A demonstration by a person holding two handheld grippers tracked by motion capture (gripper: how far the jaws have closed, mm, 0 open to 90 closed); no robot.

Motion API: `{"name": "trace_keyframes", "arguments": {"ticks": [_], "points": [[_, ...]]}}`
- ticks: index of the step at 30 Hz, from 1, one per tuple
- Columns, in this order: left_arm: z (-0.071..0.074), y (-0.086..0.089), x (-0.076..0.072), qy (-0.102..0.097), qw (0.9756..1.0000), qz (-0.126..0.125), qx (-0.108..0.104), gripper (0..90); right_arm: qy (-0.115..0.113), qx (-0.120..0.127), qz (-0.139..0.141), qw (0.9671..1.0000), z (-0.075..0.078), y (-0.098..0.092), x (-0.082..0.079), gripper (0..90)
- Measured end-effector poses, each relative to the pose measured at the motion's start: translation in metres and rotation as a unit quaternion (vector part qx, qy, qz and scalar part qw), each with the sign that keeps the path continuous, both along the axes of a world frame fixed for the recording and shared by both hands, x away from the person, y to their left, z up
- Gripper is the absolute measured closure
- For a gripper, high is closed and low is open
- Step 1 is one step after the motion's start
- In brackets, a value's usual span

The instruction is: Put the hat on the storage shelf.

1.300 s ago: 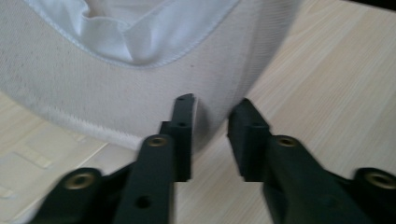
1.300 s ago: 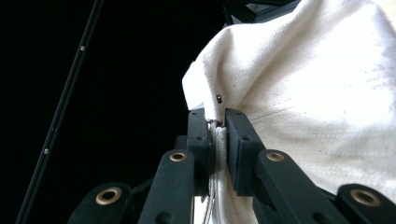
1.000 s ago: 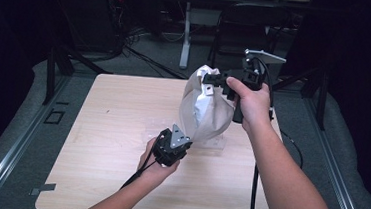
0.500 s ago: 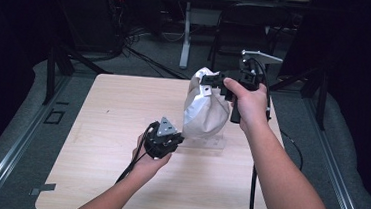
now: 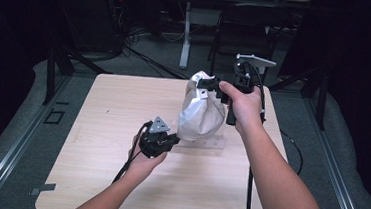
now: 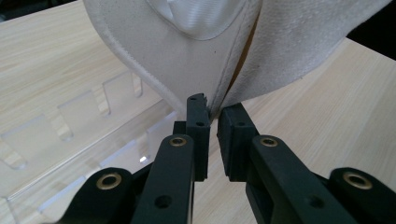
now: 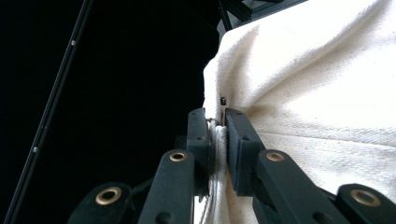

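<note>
Left gripper (image 5: 170, 142) shifted left, unmarked cloth bag (image 5: 201, 117) pinched

Your forearms are bare, no sleeves. Each gripper, left gripper (image 5: 169, 142) and right gripper (image 5: 206, 83), is matte black with brass-ringed pivot holes, a grey three-cornered plate on top and a trailing black cable.

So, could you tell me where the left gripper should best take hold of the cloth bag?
Probably at the bag's bottom corner, coming in low from the person's side. The bag hangs from the right gripper, shut on its top edge, so the stitched lower edge narrows to a thin fold. The left gripper already sits there, jaws nearly shut at that fold, just above the table beside a clear rack.
</note>
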State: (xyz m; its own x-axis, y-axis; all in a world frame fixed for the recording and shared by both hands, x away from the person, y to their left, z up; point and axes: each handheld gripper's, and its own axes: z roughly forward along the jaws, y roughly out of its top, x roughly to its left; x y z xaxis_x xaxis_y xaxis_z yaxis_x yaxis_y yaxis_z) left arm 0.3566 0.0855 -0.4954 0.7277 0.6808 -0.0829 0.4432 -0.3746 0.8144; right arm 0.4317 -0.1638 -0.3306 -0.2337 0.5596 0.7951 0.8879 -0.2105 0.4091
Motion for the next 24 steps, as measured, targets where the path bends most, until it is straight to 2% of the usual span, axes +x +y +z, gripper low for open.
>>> {"name": "trace_keyframes", "arguments": {"ticks": [8, 9, 11, 12, 14, 19, 24], "points": [[-0.004, 0.002, -0.003, 0.008, 0.9999, 0.009, -0.001, 83.1, 0.003, -0.002, 0.007, 1.0, -0.004, 0.005, 0.001, 81.2], [-0.004, 0.002, -0.003, 0.01, 0.9999, 0.008, -0.001, 82.1, 0.003, -0.001, 0.008, 1.0, -0.004, 0.005, 0.001, 81.2], [-0.004, 0.001, -0.005, 0.008, 1.0, 0.002, -0.002, 74.3, 0.001, 0.0, 0.007, 1.0, -0.005, 0.005, 0.001, 81.2], [-0.003, -0.001, -0.009, -0.002, 1.0, -0.003, 0.003, 67.6, 0.001, 0.002, 0.007, 1.0, -0.004, 0.003, 0.001, 81.2], [-0.002, -0.002, -0.011, -0.009, 0.9999, -0.004, 0.008, 64.3, 0.0, 0.001, 0.007, 1.0, -0.004, 0.002, 0.0, 81.2], [0.007, -0.008, -0.017, -0.038, 0.9991, -0.002, 0.018, 58.3, 0.0, 0.0, 0.005, 1.0, -0.003, 0.0, 0.0, 81.1], [0.013, -0.015, -0.016, -0.053, 0.9982, 0.004, 0.027, 53.9, -0.001, 0.002, 0.004, 1.0, -0.005, 0.002, 0.001, 81.1]]}}
